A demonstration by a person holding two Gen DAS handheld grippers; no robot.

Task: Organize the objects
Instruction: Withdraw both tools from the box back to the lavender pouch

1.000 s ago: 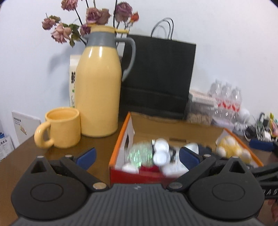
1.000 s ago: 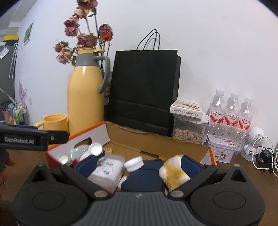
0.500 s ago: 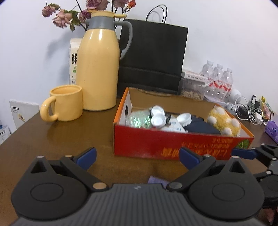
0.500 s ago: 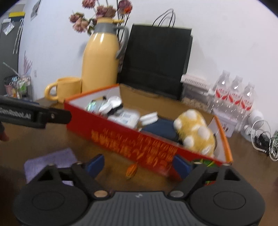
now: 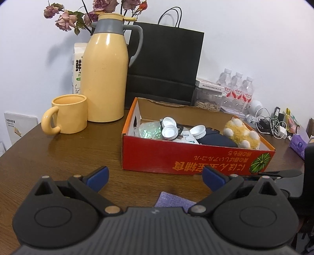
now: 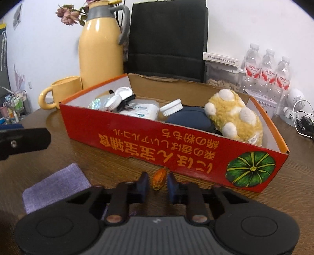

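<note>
A lived-in home or small office corner is suggested. A brown wooden bench [image 5: 82, 155] is set against a plain white wall and crowded with a yellow thermos jug [image 5: 106, 72], a matching mug [image 5: 67, 113], dried roses [image 5: 66, 16], a black paper bag [image 5: 166, 64], bottled water [image 6: 268, 68] and tangled charger cables [image 5: 272, 125].

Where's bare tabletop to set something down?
Free: brown wooden table between yellow ceramic mug, red cardboard box and left gripper. Crowded: box interior, back right by water bottles and cables, and the purple cloth area.
</note>
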